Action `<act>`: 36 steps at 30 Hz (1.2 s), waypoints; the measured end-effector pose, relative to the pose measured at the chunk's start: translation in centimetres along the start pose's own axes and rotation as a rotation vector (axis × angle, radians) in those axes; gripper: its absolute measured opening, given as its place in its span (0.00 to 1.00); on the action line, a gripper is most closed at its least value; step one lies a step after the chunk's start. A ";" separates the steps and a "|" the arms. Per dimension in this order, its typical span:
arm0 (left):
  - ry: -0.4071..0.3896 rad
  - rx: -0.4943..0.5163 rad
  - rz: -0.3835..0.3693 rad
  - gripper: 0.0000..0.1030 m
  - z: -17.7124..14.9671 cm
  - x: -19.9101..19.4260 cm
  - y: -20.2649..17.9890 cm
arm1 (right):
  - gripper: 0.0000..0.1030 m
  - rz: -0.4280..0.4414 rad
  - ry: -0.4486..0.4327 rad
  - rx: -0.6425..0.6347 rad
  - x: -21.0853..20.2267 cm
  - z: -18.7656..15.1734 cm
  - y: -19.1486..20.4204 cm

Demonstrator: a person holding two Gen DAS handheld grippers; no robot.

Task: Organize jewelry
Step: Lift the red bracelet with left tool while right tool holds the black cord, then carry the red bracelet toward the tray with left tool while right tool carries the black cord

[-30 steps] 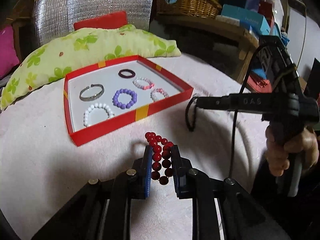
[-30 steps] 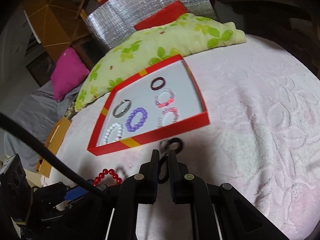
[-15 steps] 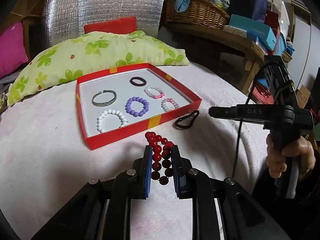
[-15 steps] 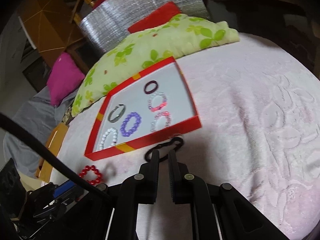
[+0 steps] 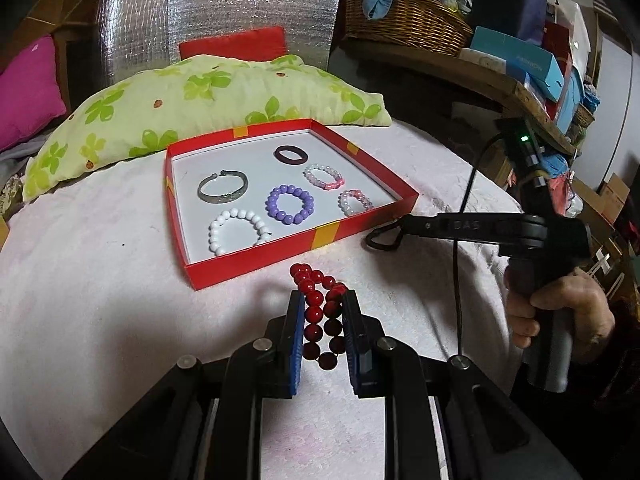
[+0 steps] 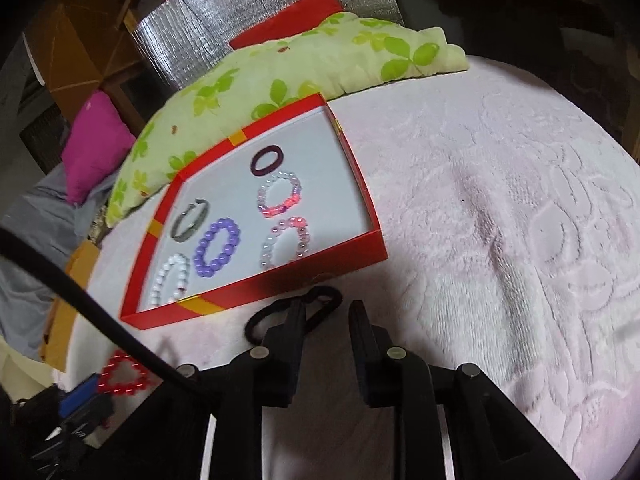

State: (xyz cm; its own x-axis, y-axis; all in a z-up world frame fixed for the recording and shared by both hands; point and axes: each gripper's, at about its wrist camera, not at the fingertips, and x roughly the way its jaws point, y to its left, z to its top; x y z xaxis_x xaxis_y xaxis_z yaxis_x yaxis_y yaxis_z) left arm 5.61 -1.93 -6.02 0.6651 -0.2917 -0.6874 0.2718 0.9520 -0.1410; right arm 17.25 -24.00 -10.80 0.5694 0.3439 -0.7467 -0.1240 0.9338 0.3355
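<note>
A red tray (image 5: 256, 258) with a white floor holds several bracelets; it also shows in the right wrist view (image 6: 256, 288). My left gripper (image 5: 322, 300) is shut on a dark red bead bracelet (image 5: 320, 312) above the pink cloth, in front of the tray; the bracelet also shows in the right wrist view (image 6: 122, 376). A black hair tie (image 6: 296, 310) lies on the cloth by the tray's near right corner, also in the left wrist view (image 5: 382, 238). My right gripper (image 6: 326, 308) is open, with its left finger over the hair tie.
A green-leaf pillow (image 5: 192, 100) lies behind the tray, with a silver foil panel (image 5: 216, 12) and a magenta cushion (image 5: 24, 84) beyond. A shelf with a wicker basket (image 5: 404, 16) and boxes stands at the right. The pink cloth (image 6: 500, 240) extends to the right of the tray.
My right gripper has opened and let go of the black hair tie, which now lies on the cloth by the tray. My left gripper still holds the red bracelet.
</note>
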 end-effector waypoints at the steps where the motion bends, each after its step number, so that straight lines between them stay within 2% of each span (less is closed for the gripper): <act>1: 0.002 -0.002 -0.001 0.19 0.0 0.0 0.1 | 0.24 0.000 0.004 -0.001 0.3 0.0 0.0; 6: 0.009 0.003 0.007 0.19 -0.2 0.2 0.1 | 0.23 -0.018 -0.023 -0.067 0.9 -0.2 0.9; 10: 0.010 -0.002 0.016 0.19 -0.3 0.3 0.3 | 0.07 -0.046 -0.036 -0.094 0.6 -0.4 1.2; 23: -0.023 -0.019 0.026 0.19 0.1 0.0 0.4 | 0.07 0.075 -0.104 -0.061 -4.1 -0.5 0.6; 31: -0.035 -0.017 0.023 0.19 0.3 -0.1 0.1 | 0.08 0.080 -0.040 0.010 -3.2 -0.4 -1.2; 36: -0.034 -0.022 0.020 0.19 0.1 -0.4 0.1 | 0.18 0.052 -0.016 0.018 -1.6 -0.4 -1.1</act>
State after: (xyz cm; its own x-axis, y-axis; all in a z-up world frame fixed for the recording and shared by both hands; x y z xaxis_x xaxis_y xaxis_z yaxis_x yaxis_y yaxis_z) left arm 5.52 -1.70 -5.68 0.6938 -0.2753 -0.6655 0.2434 0.9593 -0.1431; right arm 16.20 -25.50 -10.19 0.5760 0.3896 -0.7186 -0.1393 0.9130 0.3834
